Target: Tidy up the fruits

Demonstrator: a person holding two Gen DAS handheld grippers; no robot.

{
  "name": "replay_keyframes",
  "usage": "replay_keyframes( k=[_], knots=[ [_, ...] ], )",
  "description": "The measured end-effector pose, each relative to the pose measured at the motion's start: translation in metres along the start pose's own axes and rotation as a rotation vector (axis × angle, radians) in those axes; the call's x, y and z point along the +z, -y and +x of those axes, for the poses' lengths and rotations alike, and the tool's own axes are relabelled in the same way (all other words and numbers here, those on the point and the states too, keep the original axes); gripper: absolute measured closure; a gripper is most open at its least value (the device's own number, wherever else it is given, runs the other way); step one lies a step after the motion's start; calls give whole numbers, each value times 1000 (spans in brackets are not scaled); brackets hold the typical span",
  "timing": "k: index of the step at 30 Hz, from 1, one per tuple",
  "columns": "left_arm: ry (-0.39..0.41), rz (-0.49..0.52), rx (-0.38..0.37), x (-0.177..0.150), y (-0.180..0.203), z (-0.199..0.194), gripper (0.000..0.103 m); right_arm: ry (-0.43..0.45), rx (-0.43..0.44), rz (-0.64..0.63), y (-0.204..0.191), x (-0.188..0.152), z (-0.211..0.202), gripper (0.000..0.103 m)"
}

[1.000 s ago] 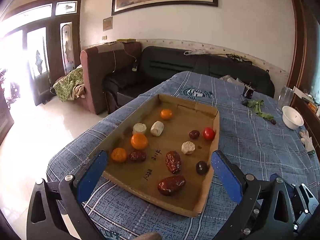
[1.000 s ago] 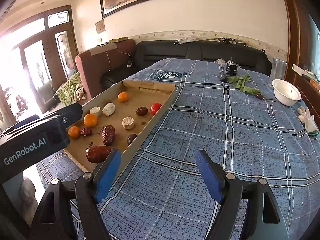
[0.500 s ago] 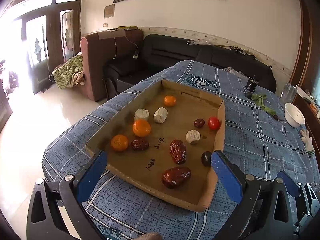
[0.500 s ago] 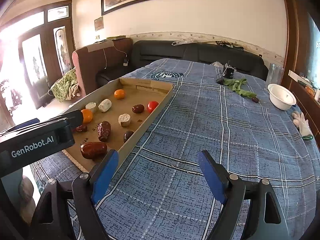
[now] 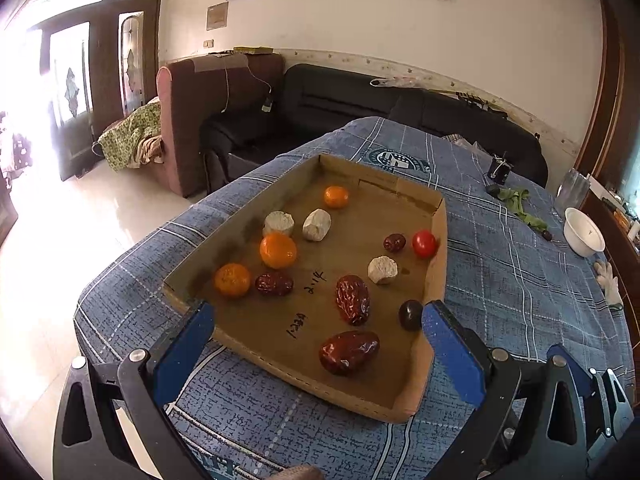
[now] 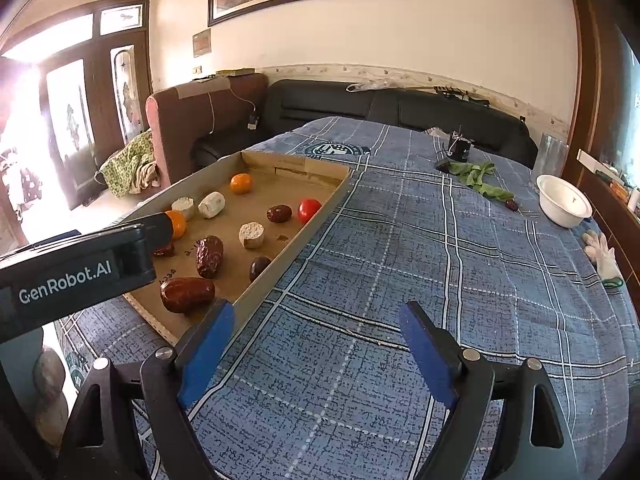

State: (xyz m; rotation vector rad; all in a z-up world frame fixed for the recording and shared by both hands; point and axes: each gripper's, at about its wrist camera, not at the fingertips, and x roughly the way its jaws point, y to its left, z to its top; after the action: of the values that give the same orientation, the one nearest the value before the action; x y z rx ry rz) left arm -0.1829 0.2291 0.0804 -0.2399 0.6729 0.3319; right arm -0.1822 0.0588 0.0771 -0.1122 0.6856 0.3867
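**Fruit in tray, both grippers empty**

Fruits lie scattered in cardboard tray [image 5: 438, 236], frame centre, on blue plaid cloth [image 6: 400, 264]. Left gripper [image 5: 316, 344] spread, framing tray's near edge, empty. Right gripper [image 6: 316, 344], lower frame, jaws opening over bare cloth.

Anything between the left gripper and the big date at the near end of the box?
Only the box's low near wall. The left gripper is open and empty, and the date lies just past the wall, with nothing over it. Coming from above clears the wall.
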Motion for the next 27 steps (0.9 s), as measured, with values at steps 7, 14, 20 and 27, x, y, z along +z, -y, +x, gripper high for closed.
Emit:
replay_keyframes(
  k=[7,14,20,27],
  knots=[
    [4,-4,-1,-2,1,1,0,-6,-1,-3,-1,-1,3,14],
    [3,-10,2,-3,0,3,0,-13,1,-15,-4,-2,6,13],
    [1,-13,2,-3,-1,4,0,-14,1,-14,-5,-2,6,13],
    [1,-25,-10,-4,-3,4,0,-16,1,-16,-6,-4,6,13]
  ],
)
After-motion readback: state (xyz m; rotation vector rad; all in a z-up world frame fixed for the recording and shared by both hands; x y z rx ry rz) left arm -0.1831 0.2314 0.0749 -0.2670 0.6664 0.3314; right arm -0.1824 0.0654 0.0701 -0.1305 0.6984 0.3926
